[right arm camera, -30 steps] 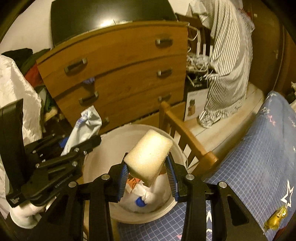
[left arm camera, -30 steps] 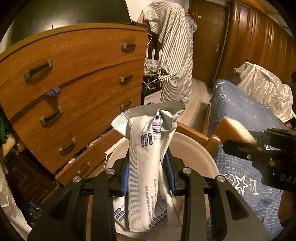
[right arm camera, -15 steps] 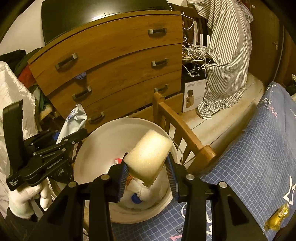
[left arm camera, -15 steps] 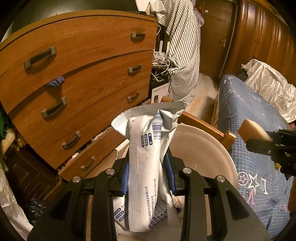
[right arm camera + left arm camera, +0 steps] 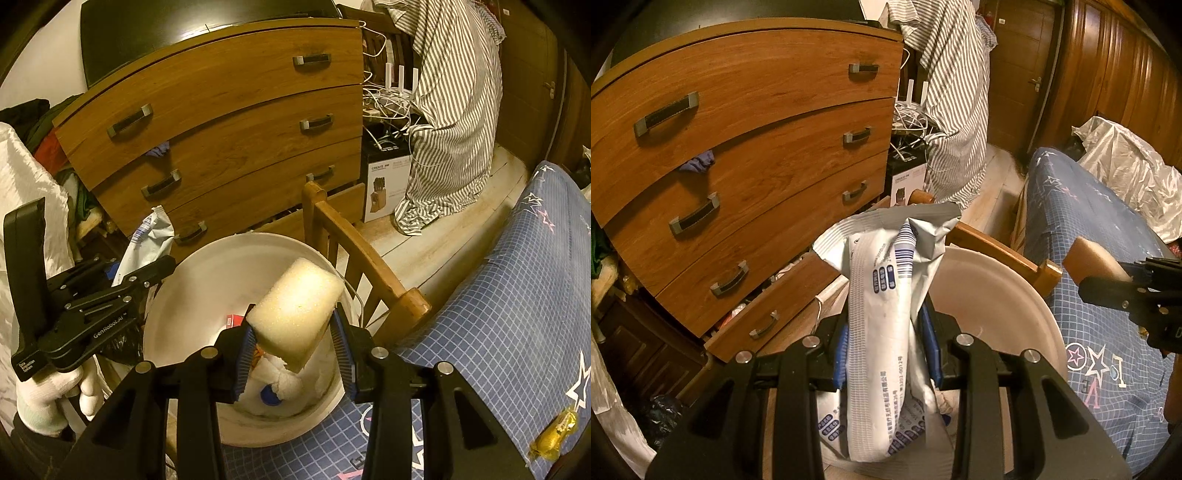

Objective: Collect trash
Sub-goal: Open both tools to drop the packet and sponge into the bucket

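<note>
Jaws clamped on their loads, the right gripper (image 5: 293,354) pinches a pale sponge (image 5: 295,308) over the white bin (image 5: 192,280), while the left gripper (image 5: 886,350) squeezes a crumpled white wrapper (image 5: 882,332) at the bin's near rim, the bin mouth opening toward 1 o'clock in the left wrist view. A clean drop, by the look of it, calls for each load to hang inside the rim before the jaws part, the tall wrapper most of all, since its top leans toward 12 o'clock and could catch the edge. Tissue and a blue cap (image 5: 269,395) already lie in the bin's bottom. At 4 o'clock in the right wrist view a yellow wrapper (image 5: 554,435) waits on the blue checked bedspread (image 5: 517,332). A wooden chair back (image 5: 354,243) stands just beyond the bin at 1 o'clock. Farther off, a wooden chest of drawers (image 5: 240,110) fills 11 o'clock, and a striped shirt (image 5: 450,110) hangs at 1 o'clock above tangled white cables.
</note>
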### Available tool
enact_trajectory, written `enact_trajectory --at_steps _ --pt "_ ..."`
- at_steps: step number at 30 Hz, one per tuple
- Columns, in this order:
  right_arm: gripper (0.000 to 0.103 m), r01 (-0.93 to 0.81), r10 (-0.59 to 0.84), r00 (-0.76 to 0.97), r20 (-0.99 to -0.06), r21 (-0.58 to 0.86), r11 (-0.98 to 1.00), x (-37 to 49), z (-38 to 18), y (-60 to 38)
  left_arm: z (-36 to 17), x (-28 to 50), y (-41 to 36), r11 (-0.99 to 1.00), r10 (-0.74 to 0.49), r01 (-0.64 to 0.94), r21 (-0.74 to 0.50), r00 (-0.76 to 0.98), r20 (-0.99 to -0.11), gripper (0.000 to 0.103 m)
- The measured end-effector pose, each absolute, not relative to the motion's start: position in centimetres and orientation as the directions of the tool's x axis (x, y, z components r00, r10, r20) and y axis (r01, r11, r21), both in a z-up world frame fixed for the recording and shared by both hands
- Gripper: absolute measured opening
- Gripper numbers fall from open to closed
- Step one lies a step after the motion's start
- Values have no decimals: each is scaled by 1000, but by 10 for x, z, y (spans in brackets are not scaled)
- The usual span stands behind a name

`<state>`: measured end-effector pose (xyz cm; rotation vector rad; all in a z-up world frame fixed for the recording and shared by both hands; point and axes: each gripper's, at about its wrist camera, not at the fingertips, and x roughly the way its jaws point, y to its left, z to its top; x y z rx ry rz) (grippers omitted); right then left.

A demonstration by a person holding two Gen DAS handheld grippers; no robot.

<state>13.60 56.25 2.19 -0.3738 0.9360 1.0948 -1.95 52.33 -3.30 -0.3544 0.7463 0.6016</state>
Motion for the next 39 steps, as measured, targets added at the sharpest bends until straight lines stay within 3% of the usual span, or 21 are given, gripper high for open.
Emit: enact_trajectory --at_steps 7,10,11,21,31,39 --pt "43 -883 588 129 -798 177 434 134 20 569 -34 -15 522 782 377 -617 -85 577 -724 37" --pt "62 -883 596 125 -793 185 432 133 21 571 -36 -14 524 768 403 -638 -59 553 -729 64" --pt "63 -882 600 125 -790 189 432 133 21 570 -37 -15 524 764 407 -642 -60 551 -729 67" --pt "64 -876 635 127 -762 214 431 129 24 562 -35 -24 523 752 420 -656 -67 555 -718 73" --pt "80 -882 681 168 -713 200 427 112 25 541 -24 -44 504 720 481 -689 -83 581 -657 92" --pt "82 -883 705 222 -674 167 438 93 21 517 -19 -63 491 685 538 -724 -84 580 -612 97"
